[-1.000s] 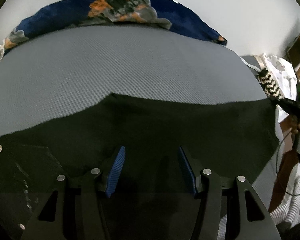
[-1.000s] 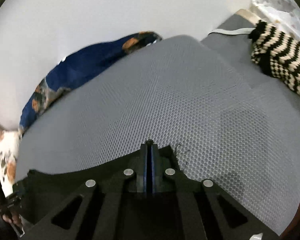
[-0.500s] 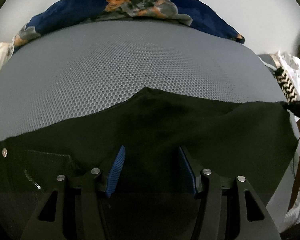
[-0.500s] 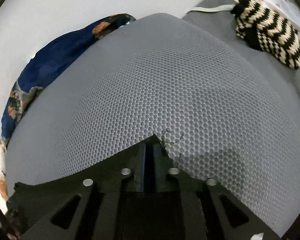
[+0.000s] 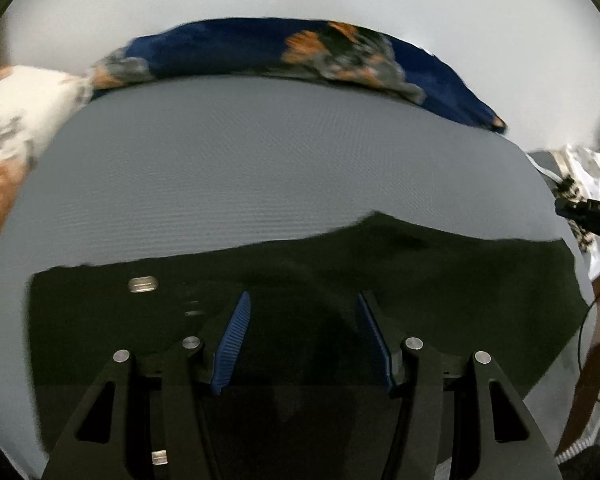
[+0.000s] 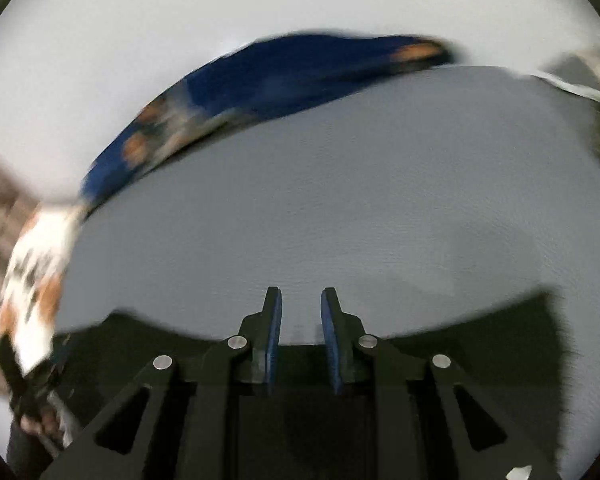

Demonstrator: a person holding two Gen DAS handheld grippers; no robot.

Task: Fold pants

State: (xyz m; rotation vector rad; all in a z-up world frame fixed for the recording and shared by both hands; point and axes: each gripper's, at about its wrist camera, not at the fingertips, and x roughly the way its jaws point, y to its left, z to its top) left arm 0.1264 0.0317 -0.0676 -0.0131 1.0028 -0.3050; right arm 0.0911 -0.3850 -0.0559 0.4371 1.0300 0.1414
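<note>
The black pants (image 5: 380, 280) lie spread flat on the grey mesh bed surface (image 5: 260, 168). A metal button (image 5: 143, 284) shows near their left end. My left gripper (image 5: 304, 308) is open above the pants, nothing between its blue pads. My right gripper (image 6: 300, 312) is open and empty, with the far edge of the pants (image 6: 500, 328) just below its fingers. The right gripper also shows at the right edge of the left wrist view (image 5: 588, 216). The left gripper shows at the lower left of the right wrist view (image 6: 24, 384).
A blue and orange blanket (image 5: 300, 52) lies along the far edge of the bed against a white wall. A white patterned cloth (image 5: 8, 120) sits at the far left. A black and white striped item (image 5: 572, 200) and a white cable lie at the right.
My right gripper has opened and let go of the pants edge. Both grippers have drawn back and up; the pants now lie flat on the bed.
</note>
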